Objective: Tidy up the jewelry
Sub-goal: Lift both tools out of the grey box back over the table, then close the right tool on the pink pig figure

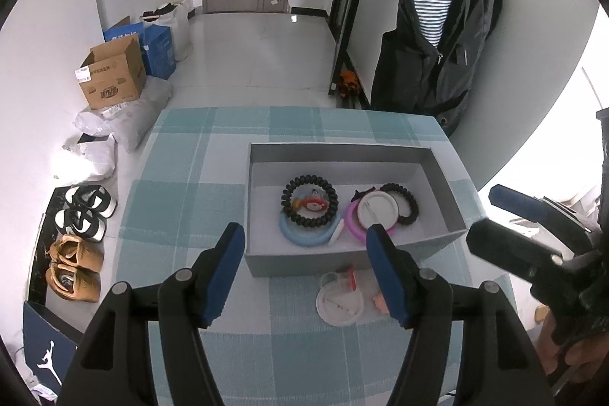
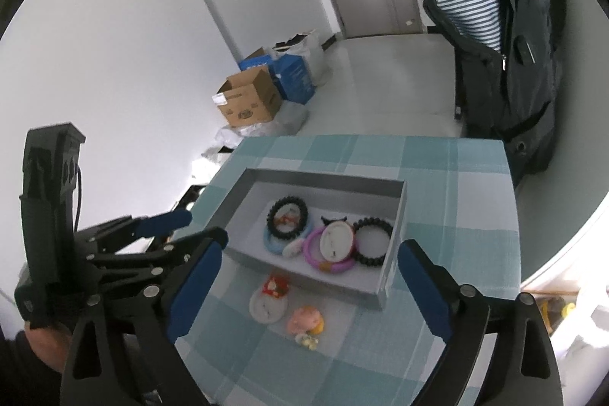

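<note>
A small table (image 1: 182, 215) with a blue-and-white checked cloth carries a shallow grey box (image 1: 342, 155), and most of the jewelry already lies inside it. On the left of the box a black beaded bracelet (image 1: 309, 199) rests on top of a pale blue ring (image 1: 304, 234), with a small red and orange charm inside the circle of beads. On the right a pink ring (image 1: 352, 221) holds a white round disc (image 1: 377, 210), and a second black beaded bracelet (image 1: 406, 202) lies touching it on the far side. Just outside the box, on the cloth near its front wall, sit a clear round lid (image 1: 337, 303) with a small red piece (image 1: 352, 278) at its edge, and beside them a pink and orange trinket (image 2: 306, 320) with a tiny pale piece (image 2: 306, 341) just in front of it. The left gripper (image 1: 304, 273) hangs over this front part of the table, its blue fingers (image 1: 224, 269) standing partly apart with nothing between them. The right gripper (image 2: 304, 284) is over the same spot, its fingers (image 2: 422, 288) spread very wide and holding nothing; the loose pieces lie on the cloth below the gap. Each gripper shows at the edge of the other's view, held in a person's hand (image 2: 42, 345). Past the table, cardboard boxes (image 1: 110, 75) stand by the wall, shoes (image 1: 82, 212) line the floor, and a dark jacket (image 1: 437, 44) hangs on the right.
</note>
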